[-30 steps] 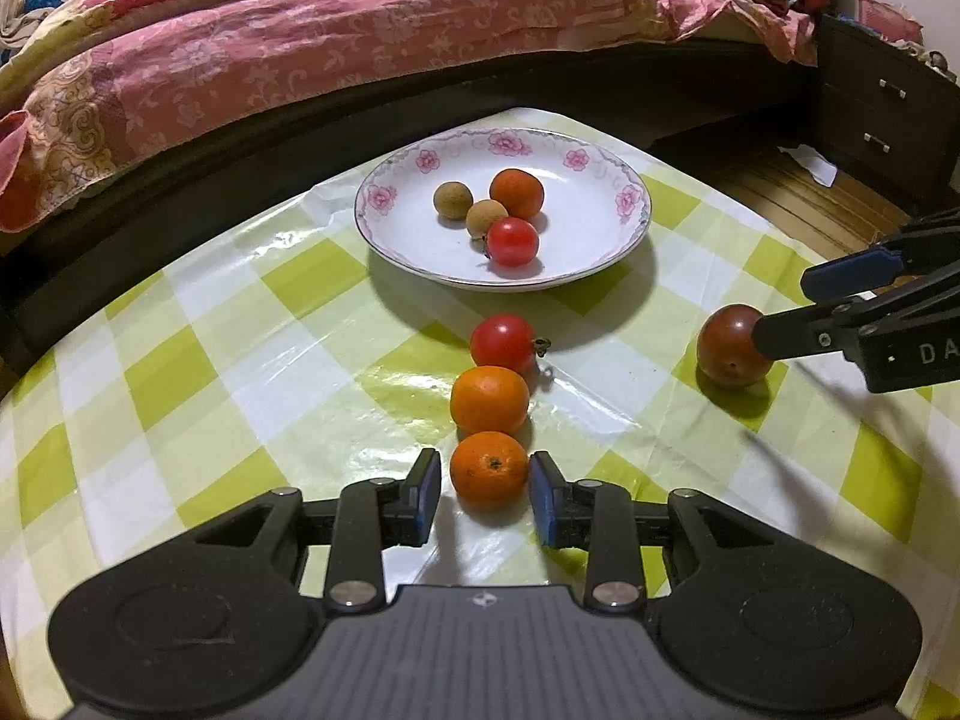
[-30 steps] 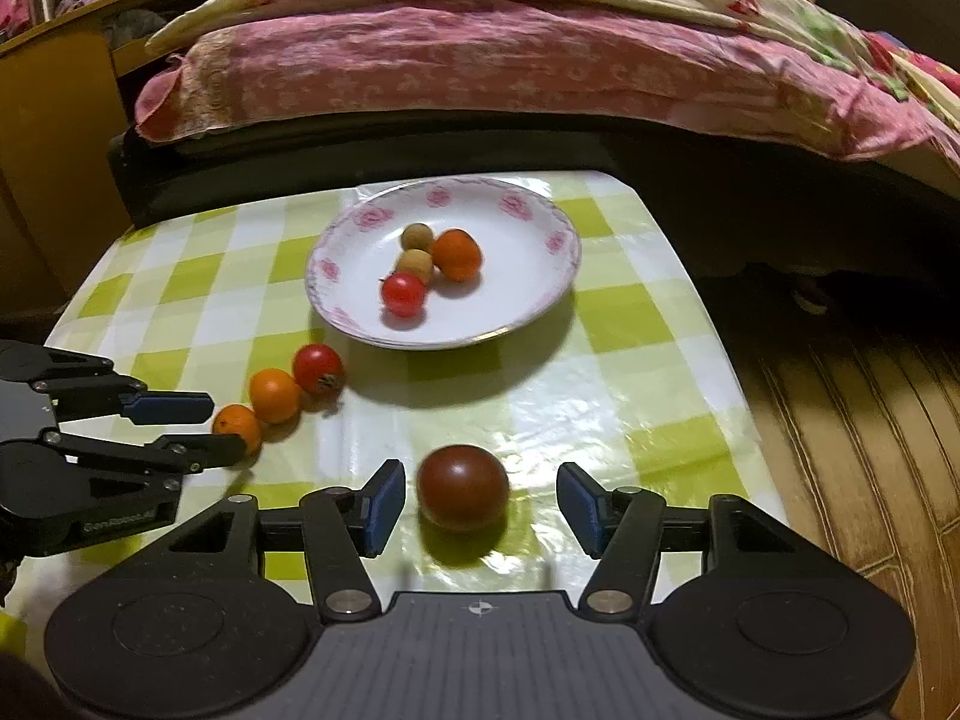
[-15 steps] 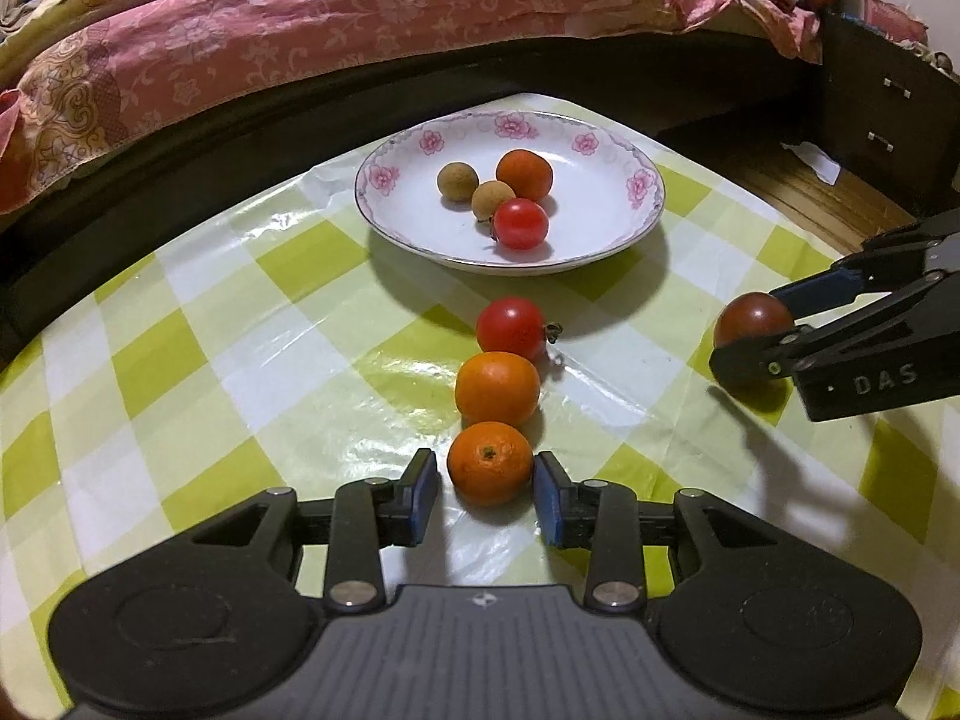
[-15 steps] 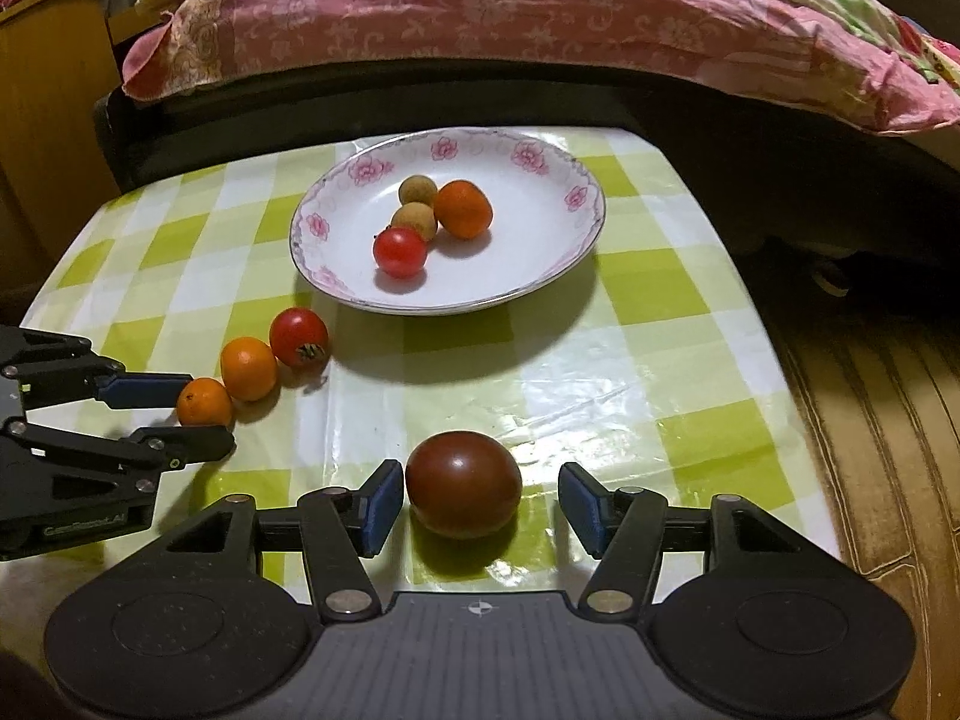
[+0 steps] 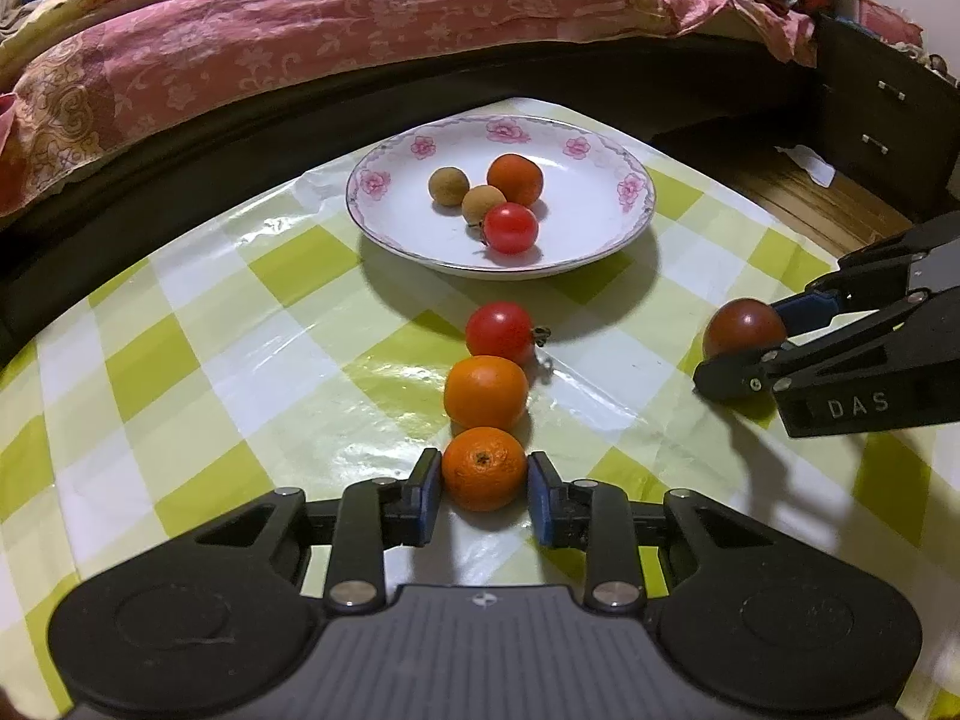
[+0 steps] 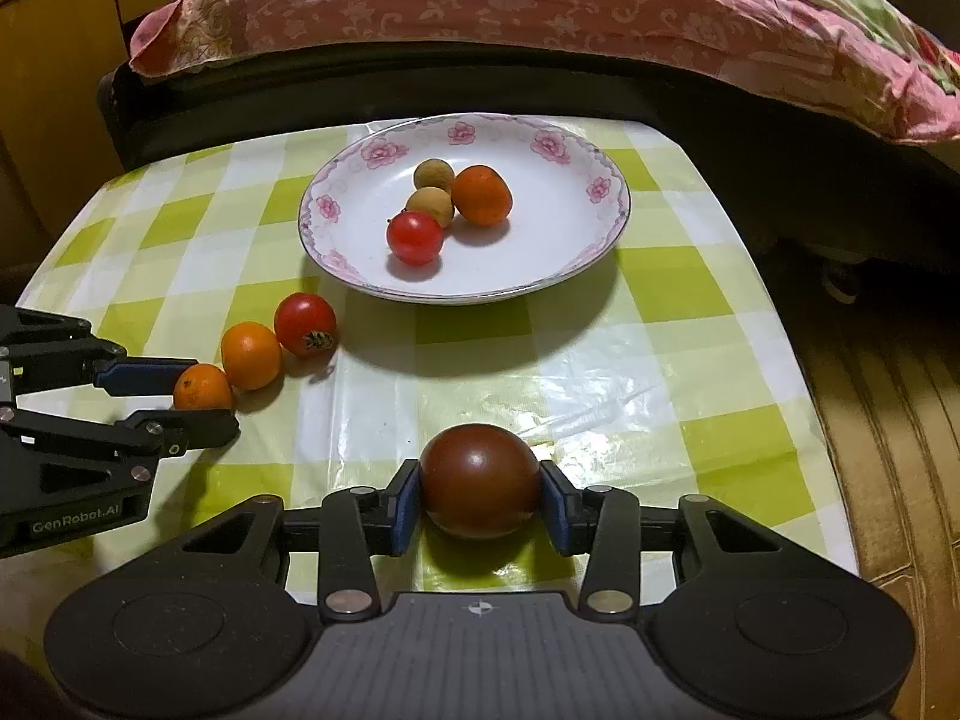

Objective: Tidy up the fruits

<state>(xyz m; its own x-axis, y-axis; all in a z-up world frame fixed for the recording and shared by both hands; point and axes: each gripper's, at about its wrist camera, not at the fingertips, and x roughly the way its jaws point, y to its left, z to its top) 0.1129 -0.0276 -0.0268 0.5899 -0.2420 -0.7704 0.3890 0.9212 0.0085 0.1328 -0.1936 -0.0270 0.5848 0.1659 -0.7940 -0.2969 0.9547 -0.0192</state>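
Observation:
My left gripper (image 5: pixel 483 489) is shut on a small orange (image 5: pixel 483 468) resting on the checked tablecloth; it also shows in the right wrist view (image 6: pixel 201 387). A second orange (image 5: pixel 486 391) and a red tomato (image 5: pixel 500 333) lie in a row beyond it. My right gripper (image 6: pixel 480 501) is shut on a dark brown-red tomato (image 6: pixel 480 480), which shows at the right of the left wrist view (image 5: pixel 744 327). A white flowered plate (image 5: pixel 600 228) farther back holds two longans, an orange fruit and a cherry tomato (image 5: pixel 510 227).
The table's right edge (image 6: pixel 798 372) drops to a wooden floor. A bed with a pink quilt (image 5: pixel 300 30) runs along the far side, with its dark frame close to the plate. A dark drawer unit (image 5: pixel 888 120) stands at the far right.
Both pairs of jaws have closed: the left onto the small orange, the right onto the dark tomato. Both grippers moved slightly forward toward their fruits.

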